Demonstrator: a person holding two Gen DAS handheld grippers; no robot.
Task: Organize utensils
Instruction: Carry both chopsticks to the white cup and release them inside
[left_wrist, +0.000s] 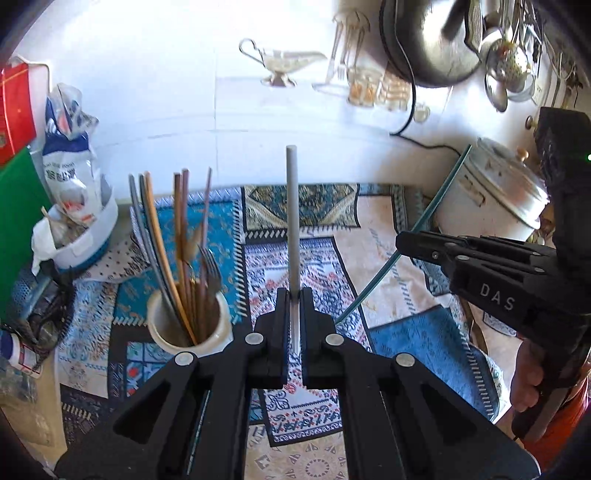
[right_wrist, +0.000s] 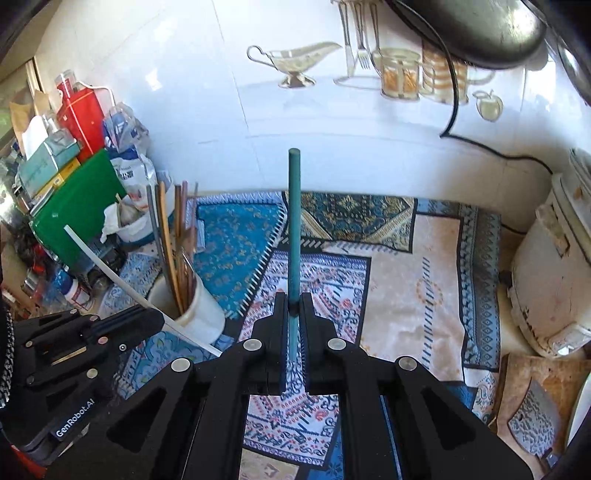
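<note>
utensils: grey chopstick (left_wrist: 292, 221) pinched in my left gripper (left_wrist: 294, 295), right of the holder jar (left_wrist: 189, 328) | teal chopstick (right_wrist: 294, 221) pinched in my right gripper (right_wrist: 294, 299), further right of jar | both held above the patterned surface (right_wrist: 406, 258), not in jar | jar already holds several chopsticks and a fork (left_wrist: 210, 266) | progress: I judge these two are left to drop in

A white tiled wall (right_wrist: 192, 74) rises at the back, printed with a gravy boat (right_wrist: 295, 62), cutlery and jars. A patterned cloth (right_wrist: 406, 266) in blue, beige and red covers the table. A black cable (right_wrist: 454, 103) hangs down the wall. At left stand a green board (right_wrist: 77, 199) and a red box (right_wrist: 83, 118); at right, a white cooker (right_wrist: 554, 266). Bright daylight washes the tiles.
</note>
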